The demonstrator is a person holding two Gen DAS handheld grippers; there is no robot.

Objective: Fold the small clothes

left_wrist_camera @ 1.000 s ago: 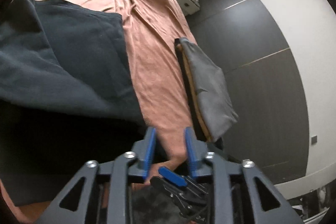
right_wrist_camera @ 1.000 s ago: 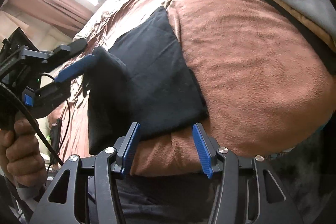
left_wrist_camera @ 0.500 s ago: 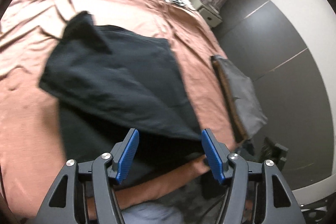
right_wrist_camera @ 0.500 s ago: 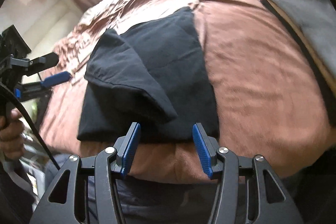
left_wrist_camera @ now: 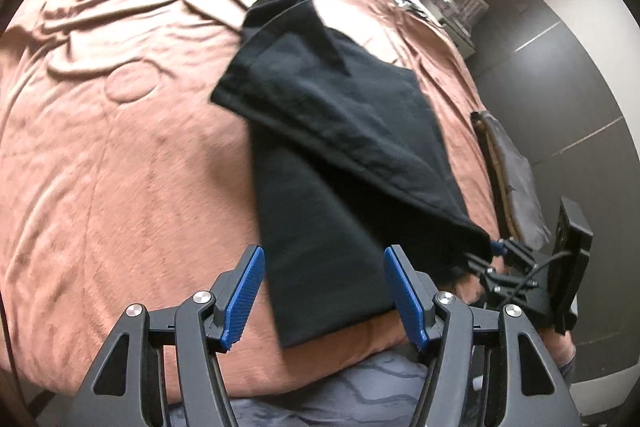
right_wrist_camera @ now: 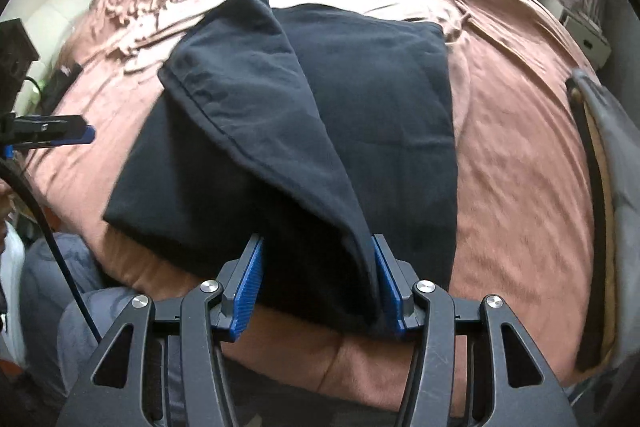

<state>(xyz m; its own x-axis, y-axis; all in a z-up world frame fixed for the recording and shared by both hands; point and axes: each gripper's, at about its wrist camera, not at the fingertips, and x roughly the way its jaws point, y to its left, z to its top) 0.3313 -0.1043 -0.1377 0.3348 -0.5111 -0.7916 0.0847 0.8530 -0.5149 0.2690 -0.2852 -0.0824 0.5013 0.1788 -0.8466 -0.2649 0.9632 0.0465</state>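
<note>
So half a second before, the black garment point(right_wrist_camera: 328, 131) was seen lying mostly flat on the brown bedspread point(right_wrist_camera: 520, 155), well ahead of the right gripper point(right_wrist_camera: 318, 285). By now a raised fold of it had been brought right in between that gripper's blue pads point(right_wrist_camera: 248, 291), which were held wide apart; the cloth was touching the right-hand pad, but a proper grip couldn't be confirmed. In the left wrist view that same corner was seen lifted near the right gripper's tip, off at the right edge.

The left gripper point(left_wrist_camera: 324, 297) had been pulled back toward the near edge of the bed, fingers spread wide with nothing held, the garment's near end lying between and beyond them.

Stuff that was hard to make out: the garment's type, its near hem behind the right fingers, and a grey cushion point(right_wrist_camera: 616, 163) cut off at far right. Blur was noticed on the fabric edges too.
</note>
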